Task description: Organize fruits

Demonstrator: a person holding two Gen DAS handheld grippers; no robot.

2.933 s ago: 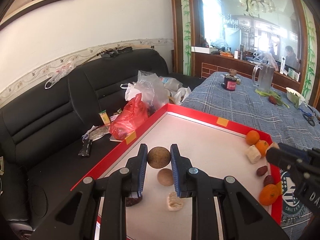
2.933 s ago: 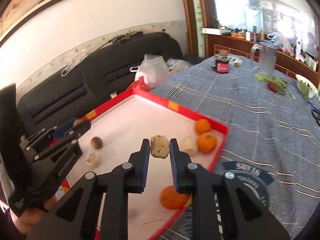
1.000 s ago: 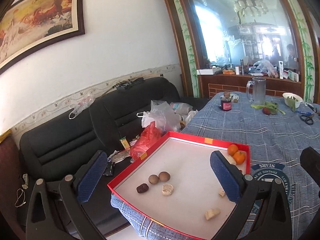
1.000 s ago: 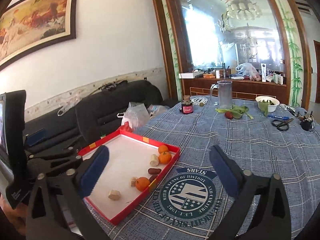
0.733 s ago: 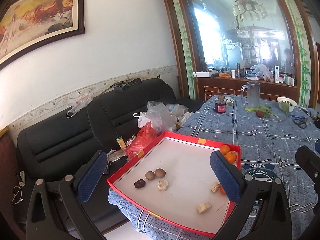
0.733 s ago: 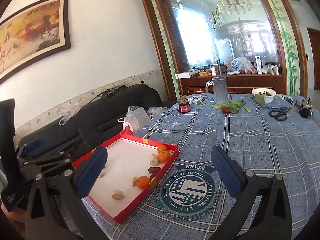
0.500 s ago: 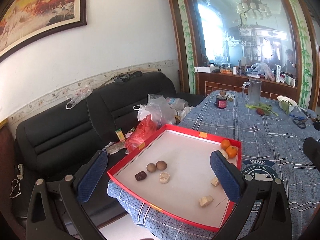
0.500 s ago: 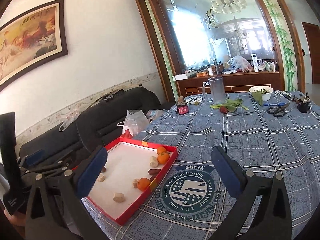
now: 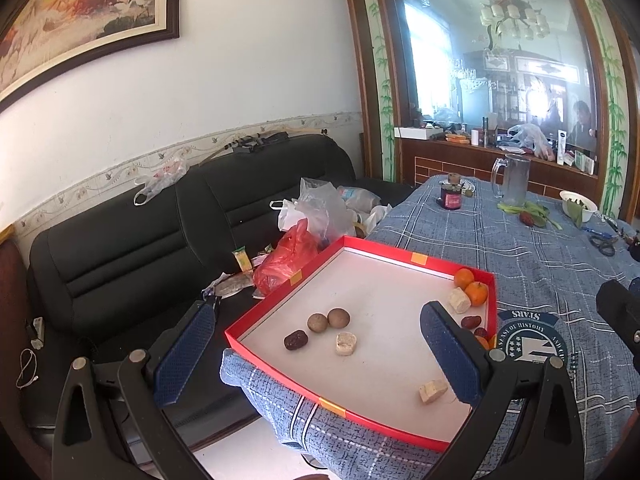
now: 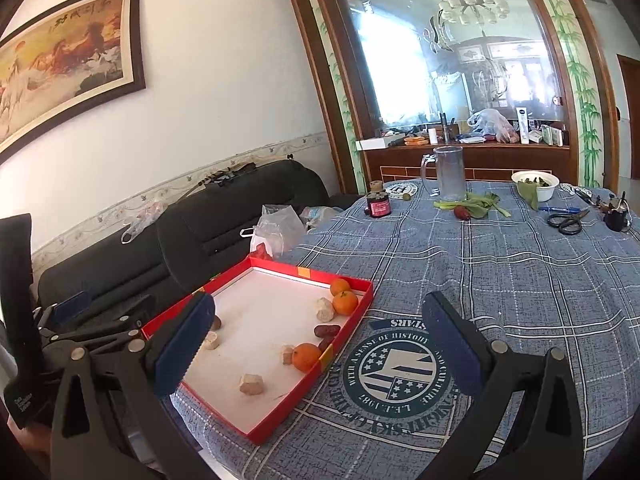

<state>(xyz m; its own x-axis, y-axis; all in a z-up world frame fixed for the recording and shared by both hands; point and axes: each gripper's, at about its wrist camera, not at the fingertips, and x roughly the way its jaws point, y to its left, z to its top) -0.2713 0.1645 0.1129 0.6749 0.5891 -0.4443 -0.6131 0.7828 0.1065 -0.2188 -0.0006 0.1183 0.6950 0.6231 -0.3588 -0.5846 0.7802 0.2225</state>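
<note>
Both claws hang spread wide and empty, back from the shallow red-rimmed cardboard tray (image 9: 416,258): the left gripper (image 9: 316,354) and the right gripper (image 10: 320,342). Inside the tray, two round brown fruits (image 9: 328,320) sit near its left rim beside a dark date (image 9: 296,340); three oranges (image 10: 345,303) cluster along its right rim. For the next pick (probably a stray pale chunk (image 10: 251,384)), come straight down, jaws straddling it, clear of the rim.

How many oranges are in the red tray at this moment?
3. Two oranges touch each other in the tray's far corner by the tablecloth side; the third orange lies against the same wall, nearer the cameras. None seems hidden.
</note>
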